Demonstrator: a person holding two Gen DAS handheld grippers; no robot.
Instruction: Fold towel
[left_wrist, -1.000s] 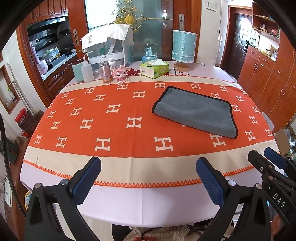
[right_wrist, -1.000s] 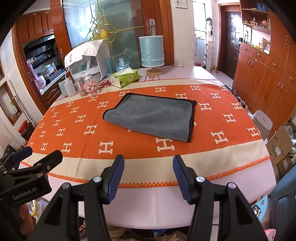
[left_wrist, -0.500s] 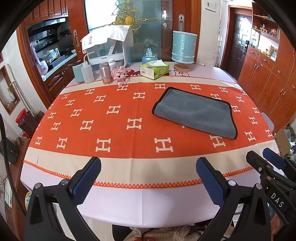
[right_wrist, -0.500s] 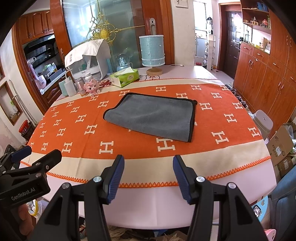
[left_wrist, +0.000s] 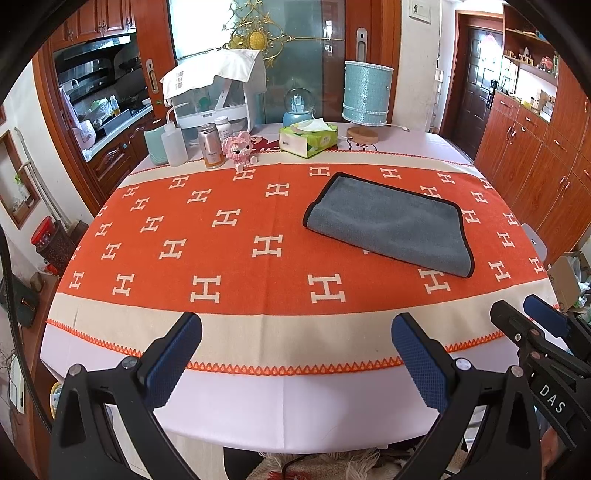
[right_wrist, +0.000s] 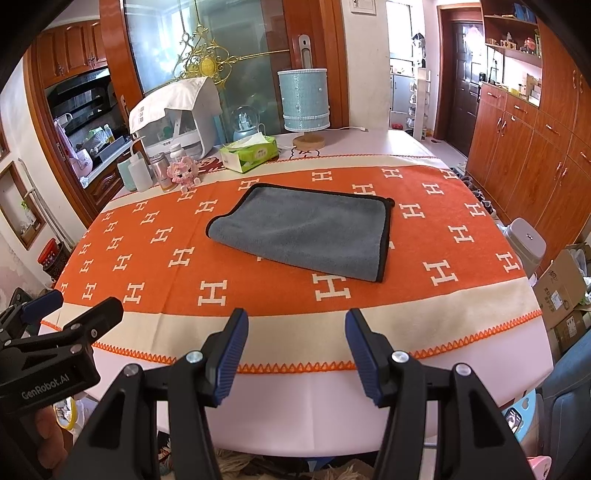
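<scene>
- Both jaws stand wide and hold nothing: left gripper (left_wrist: 295, 354) and right gripper (right_wrist: 297, 349) hover over the near edge of the table (right_wrist: 295, 417), well short of the towel (right_wrist: 306, 230).
- One grey towel, already doubled, lies flat toward the right half of the orange cloth (left_wrist: 229, 266), away from every edge.
- Judgement: to fold well, bring each gripper to a corner of one short end, pinch both layers, carry across level, align the black trim.
- Count along the far edge: one tissue box (left_wrist: 308, 139), one lamp (left_wrist: 365, 96), one pink toy (left_wrist: 240, 147).

bare cloth (left_wrist: 236, 258) before towel (left_wrist: 388, 229); clutter, seemingly bottles (left_wrist: 192, 144), behind.
</scene>
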